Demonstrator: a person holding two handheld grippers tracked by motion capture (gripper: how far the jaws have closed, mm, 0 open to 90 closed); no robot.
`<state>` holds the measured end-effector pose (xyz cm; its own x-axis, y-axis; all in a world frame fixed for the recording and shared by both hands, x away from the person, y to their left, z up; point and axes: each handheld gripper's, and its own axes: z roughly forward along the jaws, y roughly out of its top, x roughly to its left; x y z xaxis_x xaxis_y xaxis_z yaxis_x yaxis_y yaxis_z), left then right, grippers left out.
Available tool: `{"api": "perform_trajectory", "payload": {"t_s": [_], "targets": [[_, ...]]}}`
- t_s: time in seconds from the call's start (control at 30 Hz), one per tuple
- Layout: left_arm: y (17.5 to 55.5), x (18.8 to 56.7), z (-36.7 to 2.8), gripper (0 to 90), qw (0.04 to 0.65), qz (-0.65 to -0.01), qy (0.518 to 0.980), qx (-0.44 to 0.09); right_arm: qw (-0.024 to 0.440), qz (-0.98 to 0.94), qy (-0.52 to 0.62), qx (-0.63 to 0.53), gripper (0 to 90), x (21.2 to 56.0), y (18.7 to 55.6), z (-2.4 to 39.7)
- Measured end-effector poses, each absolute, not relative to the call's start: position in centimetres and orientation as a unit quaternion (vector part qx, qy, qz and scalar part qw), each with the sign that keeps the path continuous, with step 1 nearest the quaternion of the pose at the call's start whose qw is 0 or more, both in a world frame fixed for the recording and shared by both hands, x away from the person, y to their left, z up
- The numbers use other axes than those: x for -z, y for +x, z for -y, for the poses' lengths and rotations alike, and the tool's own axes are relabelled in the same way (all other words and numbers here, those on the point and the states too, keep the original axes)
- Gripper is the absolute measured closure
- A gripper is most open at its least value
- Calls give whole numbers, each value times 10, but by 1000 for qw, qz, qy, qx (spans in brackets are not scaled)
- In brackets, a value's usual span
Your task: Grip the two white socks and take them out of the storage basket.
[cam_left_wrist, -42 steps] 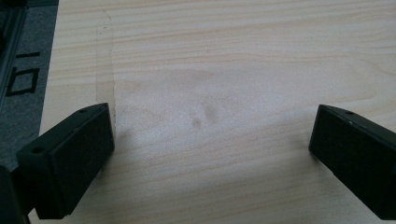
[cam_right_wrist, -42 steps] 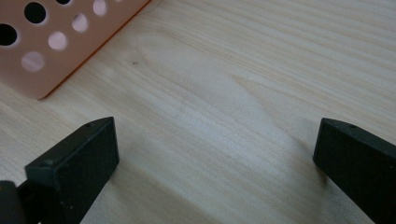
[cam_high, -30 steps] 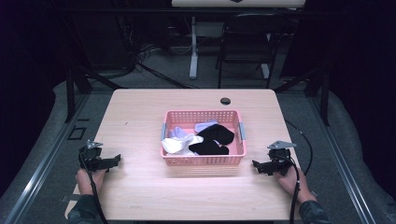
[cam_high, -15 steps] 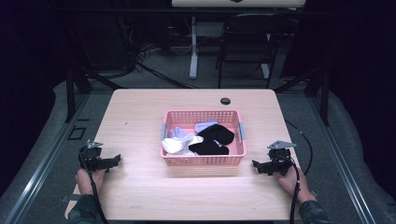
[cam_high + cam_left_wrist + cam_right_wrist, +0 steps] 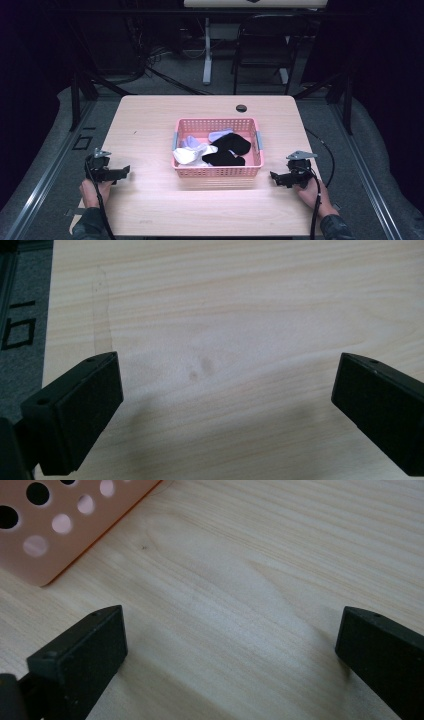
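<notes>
1. The left gripper point(image 5: 122, 171) sits low over the near-left part of the desk point(image 5: 150, 125), held by the person's left hand point(image 5: 92, 189). In the left gripper view point(image 5: 227, 405) its two black jaws stand wide apart with bare wood grain between them and nothing held; the desk's left edge and grey floor show at that view's left side.
2. A pink perforated basket point(image 5: 217, 171) rests at the middle of the desk, between the two grippers and well apart from the left one. Inside it lie white socks point(image 5: 192, 154) on the left and black socks point(image 5: 227, 150) on the right, touching each other.
3. A small dark round spot point(image 5: 241, 108) lies on the desk beyond the basket, near the far edge.
4. The right gripper point(image 5: 274, 177) is held by the right hand point(image 5: 312, 192) near the basket's near-right corner. In the right gripper view point(image 5: 230, 645) its jaws are spread wide and empty, and a corner of the basket point(image 5: 60, 525) shows at upper left.
</notes>
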<state>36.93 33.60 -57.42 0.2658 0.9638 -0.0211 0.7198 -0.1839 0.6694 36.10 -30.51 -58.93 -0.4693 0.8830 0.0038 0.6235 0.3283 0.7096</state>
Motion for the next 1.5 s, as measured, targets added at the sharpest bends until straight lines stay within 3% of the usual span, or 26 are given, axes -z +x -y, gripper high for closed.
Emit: {"api": "perform_trajectory", "payload": {"t_s": [0.5, 1.5], "targets": [[362, 527, -323, 2, 324, -540, 752, -194, 197, -791, 476, -330, 0, 589, 361, 305], [372, 464, -265, 2, 317, -481, 801, -165, 197, -791, 476, -330, 0, 589, 361, 305]]}}
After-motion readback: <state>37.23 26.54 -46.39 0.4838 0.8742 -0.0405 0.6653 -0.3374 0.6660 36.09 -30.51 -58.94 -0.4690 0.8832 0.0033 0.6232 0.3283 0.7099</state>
